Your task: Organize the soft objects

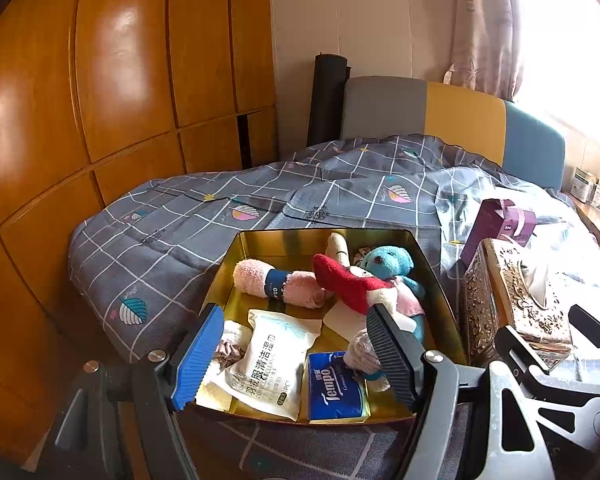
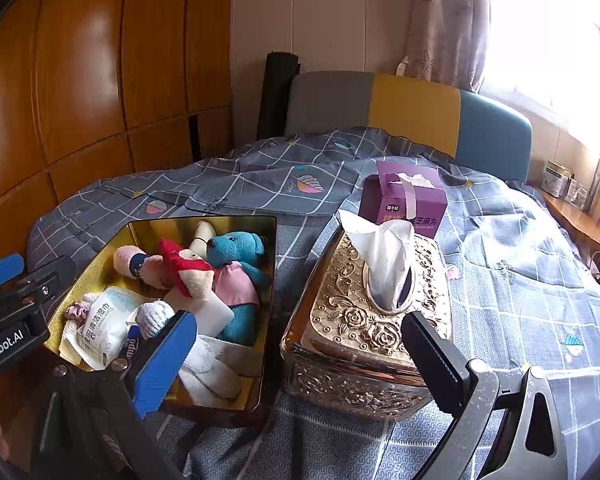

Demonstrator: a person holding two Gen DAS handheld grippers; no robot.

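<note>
Two grippers, both spread wide with nothing between the fingers, hanging at the near edge of the bed (image 2: 520,280).

Biggest item: the bed itself, grey checked duvet, carries everything. Soft surface, so containers probably sit slightly uneven.

Next: gold tin box (image 1: 432,264), lid off, near the bed's near-left corner. Looks like the collection bin, since every soft item in view is already inside it. Just beside it on the right, possibly touching, the ornate gold tissue box (image 2: 364,320) with a tissue pulled up through the slot; behind that, a purple carton (image 2: 404,200) farther toward the headboard. Neither looks like part of the sort.

Inside the tin, large to small:
- blue teddy bear (image 2: 236,252) in a pink top, along the right wall, head at the far side
- red and white plush (image 1: 352,284) lying across the bear, middle of the tin
- rolled pink towel (image 1: 256,276) with a navy band, far-left part
- white wet-wipe pack (image 1: 272,360), near-left
- blue Tempo tissue pack (image 1: 336,388), against the near wall
- white cloth (image 2: 212,364), near-right corner
- small knitted piece (image 2: 152,316), partly hidden by a finger
- pink scrunchie (image 2: 74,312), against the left wall

Left gripper (image 1: 296,356) sits over the tin's near wall, fingers straddling the wipe and tissue packs, aimed in but touching nothing. Right gripper (image 2: 300,356) straddles the gap between tin and tissue box.

Judgement: sort looks essentially done. Items are piled loosely, not aligned.
</note>
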